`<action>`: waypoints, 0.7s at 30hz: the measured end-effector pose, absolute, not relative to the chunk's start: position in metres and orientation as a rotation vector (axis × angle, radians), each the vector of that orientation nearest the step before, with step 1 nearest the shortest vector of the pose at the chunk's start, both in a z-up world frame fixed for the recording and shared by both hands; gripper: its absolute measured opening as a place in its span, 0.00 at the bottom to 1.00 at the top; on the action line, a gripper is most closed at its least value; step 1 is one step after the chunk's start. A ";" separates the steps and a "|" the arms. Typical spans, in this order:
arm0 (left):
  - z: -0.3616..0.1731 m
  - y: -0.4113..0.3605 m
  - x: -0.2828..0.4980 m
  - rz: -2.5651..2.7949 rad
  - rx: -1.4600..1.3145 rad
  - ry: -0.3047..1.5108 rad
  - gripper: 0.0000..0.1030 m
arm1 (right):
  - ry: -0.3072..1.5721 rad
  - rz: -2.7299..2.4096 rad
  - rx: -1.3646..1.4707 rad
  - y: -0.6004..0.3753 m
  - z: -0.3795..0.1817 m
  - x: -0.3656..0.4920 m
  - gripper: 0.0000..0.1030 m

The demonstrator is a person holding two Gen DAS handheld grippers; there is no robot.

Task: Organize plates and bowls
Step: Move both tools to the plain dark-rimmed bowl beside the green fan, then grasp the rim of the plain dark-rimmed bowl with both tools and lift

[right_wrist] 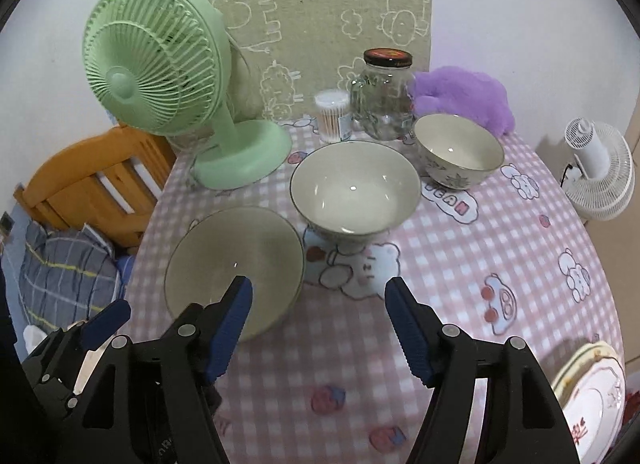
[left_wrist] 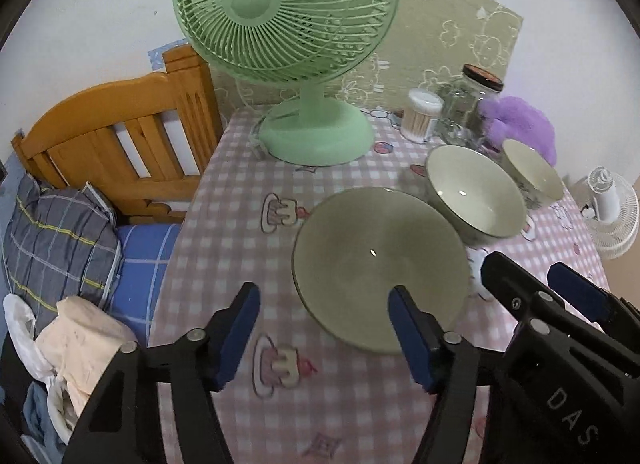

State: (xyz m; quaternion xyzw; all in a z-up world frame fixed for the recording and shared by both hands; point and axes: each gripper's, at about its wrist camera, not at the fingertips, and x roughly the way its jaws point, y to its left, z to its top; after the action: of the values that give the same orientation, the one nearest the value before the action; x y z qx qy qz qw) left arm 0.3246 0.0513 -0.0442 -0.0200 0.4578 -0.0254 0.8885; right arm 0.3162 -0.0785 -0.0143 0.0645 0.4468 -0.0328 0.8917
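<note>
A: How many dishes are on the tabletop (right_wrist: pixel 460 276)?

B: Three bowls in a line. The nearest bowl (right_wrist: pixel 234 268) lies left and is the widest and shallowest, the middle bowl (right_wrist: pixel 354 187) stands just beyond it to the right, and the small bowl (right_wrist: pixel 458 149) with a leaf pattern is farthest right. A stack of plates (right_wrist: pixel 590 392) sits at the near right edge, cut off by the frame, so the plates can't be counted.

A: And the grippers?

B: Two. The left gripper (left_wrist: pixel 322 330) stands open with nothing clamped; its right pad overlaps the near rim of the nearest bowl, but contact can't be judged. The right gripper (right_wrist: pixel 320 328) is open too, empty, over bare cloth beside that bowl.

A: Any writing?

B: "DAS" on the right gripper's body, seen from the left wrist. The cloth has a bubble reading something like "BEAN". The plate shows red characters, too cut off to read.

A: Anything else?

B: Two fans: a green fan (right_wrist: pixel 160 75) far left, a white fan (right_wrist: pixel 600 179) off the right edge. One glass jar (right_wrist: pixel 384 99) with a dark lid, its label blurred, one tub of cotton swabs (right_wrist: pixel 332 115), and a purple plush (right_wrist: pixel 468 97) partly hidden behind the small bowl.
</note>
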 end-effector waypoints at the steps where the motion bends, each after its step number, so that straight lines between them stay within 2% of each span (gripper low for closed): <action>1: -0.047 0.052 0.331 -0.049 -0.040 0.953 0.60 | 0.932 -0.072 0.136 -0.078 -0.017 0.322 0.63; 4: -0.055 0.055 0.346 -0.045 -0.044 0.957 0.50 | 0.946 -0.087 0.150 -0.077 -0.027 0.336 0.59; 8: -0.065 0.052 0.363 -0.059 -0.005 0.963 0.44 | 0.959 -0.089 0.141 -0.071 -0.042 0.355 0.51; 12: -0.078 0.053 0.376 -0.070 -0.020 1.010 0.33 | 0.981 -0.092 0.138 -0.069 -0.055 0.368 0.44; 14: -0.082 0.054 0.381 -0.067 -0.024 1.030 0.26 | 0.993 -0.091 0.147 -0.070 -0.060 0.374 0.36; 16: -0.085 0.055 0.382 -0.066 -0.023 1.036 0.22 | 1.006 -0.088 0.144 -0.070 -0.064 0.379 0.25; 19: -0.086 0.055 0.383 -0.056 -0.012 1.032 0.16 | 1.012 -0.067 0.140 -0.068 -0.067 0.382 0.17; 21: -0.087 0.057 0.383 -0.059 -0.022 1.034 0.16 | 1.010 -0.072 0.132 -0.065 -0.068 0.383 0.17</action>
State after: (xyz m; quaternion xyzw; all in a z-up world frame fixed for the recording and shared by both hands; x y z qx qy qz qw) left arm 0.3828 0.0572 -0.0869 -0.0106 0.4941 -0.0281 0.8689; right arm 0.3832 -0.0653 -0.0676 0.0630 0.4833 -0.0346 0.8725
